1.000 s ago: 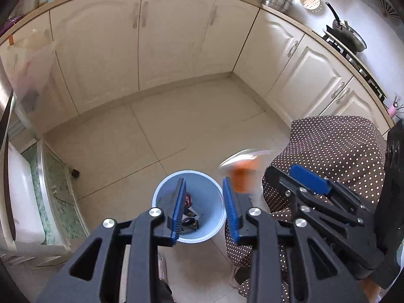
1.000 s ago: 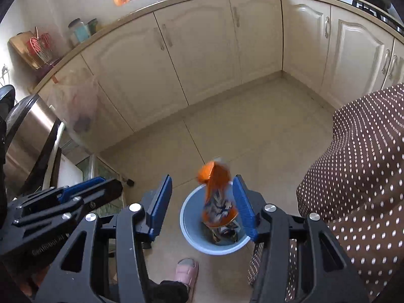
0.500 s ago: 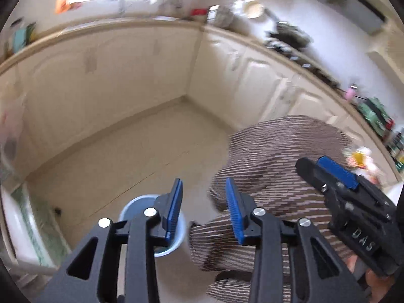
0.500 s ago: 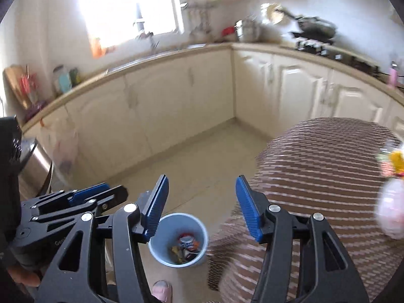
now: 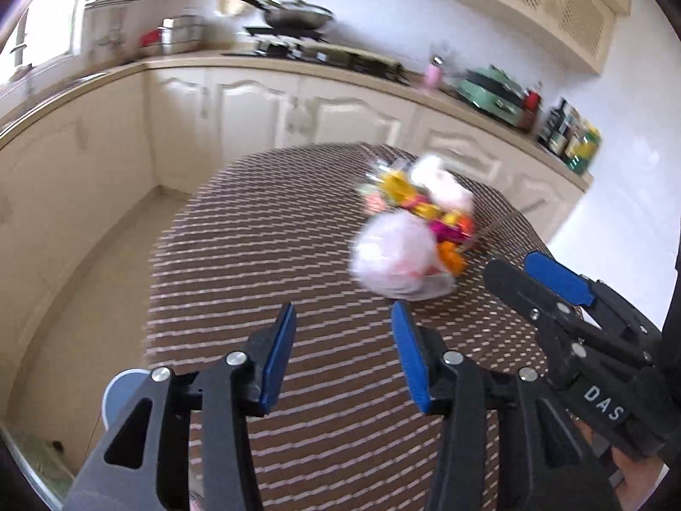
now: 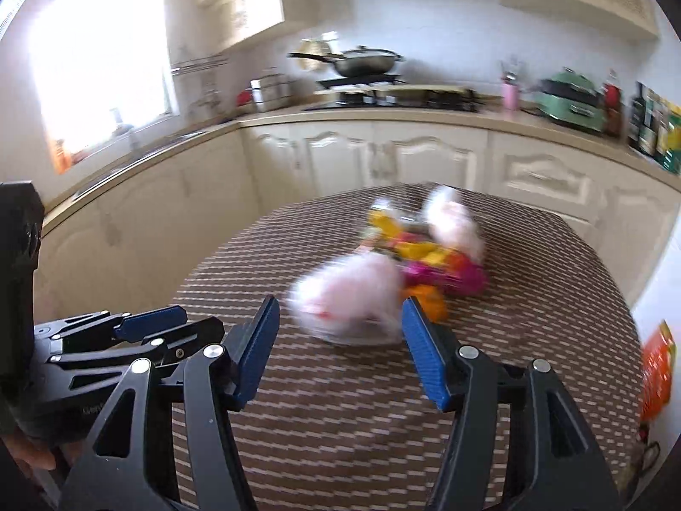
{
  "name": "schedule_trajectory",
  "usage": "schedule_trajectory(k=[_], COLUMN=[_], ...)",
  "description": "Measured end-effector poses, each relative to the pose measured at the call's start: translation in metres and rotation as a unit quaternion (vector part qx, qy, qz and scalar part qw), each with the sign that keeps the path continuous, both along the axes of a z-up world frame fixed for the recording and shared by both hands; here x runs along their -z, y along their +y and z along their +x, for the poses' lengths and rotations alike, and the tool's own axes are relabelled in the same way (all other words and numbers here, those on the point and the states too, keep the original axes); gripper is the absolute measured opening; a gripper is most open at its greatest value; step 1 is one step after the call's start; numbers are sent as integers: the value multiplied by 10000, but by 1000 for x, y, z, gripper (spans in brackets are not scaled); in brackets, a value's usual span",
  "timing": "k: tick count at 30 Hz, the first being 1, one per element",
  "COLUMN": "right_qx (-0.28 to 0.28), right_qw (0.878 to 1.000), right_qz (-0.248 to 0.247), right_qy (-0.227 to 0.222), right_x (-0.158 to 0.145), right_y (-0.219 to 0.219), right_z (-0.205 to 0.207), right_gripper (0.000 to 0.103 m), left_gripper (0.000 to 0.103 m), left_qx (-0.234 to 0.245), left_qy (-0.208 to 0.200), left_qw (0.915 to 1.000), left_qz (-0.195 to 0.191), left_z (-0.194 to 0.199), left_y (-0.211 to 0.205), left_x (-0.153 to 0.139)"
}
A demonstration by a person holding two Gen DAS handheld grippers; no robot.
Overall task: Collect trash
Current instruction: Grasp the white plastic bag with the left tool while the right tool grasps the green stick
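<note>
A blurred pile of trash lies on the brown dotted tablecloth [image 5: 264, 264]: a pale pink crumpled bag [image 5: 393, 257] [image 6: 353, 294], a second pale bag [image 6: 453, 223] and bright yellow, orange and magenta wrappers [image 5: 442, 221] [image 6: 430, 264]. My left gripper [image 5: 342, 357] is open and empty, short of the pile. My right gripper [image 6: 340, 349] is open and empty, just in front of the pink bag. The blue trash bin [image 5: 123, 387] shows only as a rim at the lower left, behind the left finger.
Cream kitchen cabinets [image 6: 383, 157] run along the back with a stove and wok [image 6: 361, 64], a green appliance [image 6: 570, 98] and bottles [image 6: 647, 115]. An orange packet [image 6: 657, 374] sits at the table's right edge. The tiled floor [image 5: 85, 289] lies left of the table.
Both grippers swung up from over the blue bin on the floor to face the table. An orange wrapper dropped into the bin a second ago. The trash pile has come into view.
</note>
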State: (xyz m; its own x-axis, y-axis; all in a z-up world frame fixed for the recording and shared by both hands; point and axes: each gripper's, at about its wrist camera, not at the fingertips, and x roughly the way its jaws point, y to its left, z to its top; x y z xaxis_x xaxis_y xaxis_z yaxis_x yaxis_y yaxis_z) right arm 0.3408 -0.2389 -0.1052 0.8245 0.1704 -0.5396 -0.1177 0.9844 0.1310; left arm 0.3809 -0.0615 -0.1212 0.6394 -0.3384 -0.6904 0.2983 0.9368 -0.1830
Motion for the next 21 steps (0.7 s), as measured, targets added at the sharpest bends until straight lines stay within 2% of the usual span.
schedule_trajectory(k=[2, 8, 15, 17, 18, 21], right_qx=[184, 393, 350, 302, 292, 284], right_qw=[9998, 9985, 9978, 9975, 9973, 9961], right_qz=[36, 196, 279, 352, 368, 501], right_qy=[104, 317, 484, 534, 568, 665], right_x=[8, 23, 30, 32, 33, 38], right_y=[-21, -57, -62, -59, -58, -59], right_z=[3, 21, 50, 58, 64, 77], right_gripper=[58, 60, 61, 61, 61, 57], left_gripper=[46, 47, 47, 46, 38, 25], left_qx=[138, 271, 207, 247, 248, 288], left_qy=[85, 182, 287, 289, 278, 235], left_qw=[9999, 9988, 9969, 9969, 9970, 9975], left_qz=[46, 370, 699, 684, 676, 600], left_z=[14, 42, 80, 86, 88, 89], left_y=[-25, -57, -73, -73, -73, -70], left_x=[5, 20, 38, 40, 40, 38])
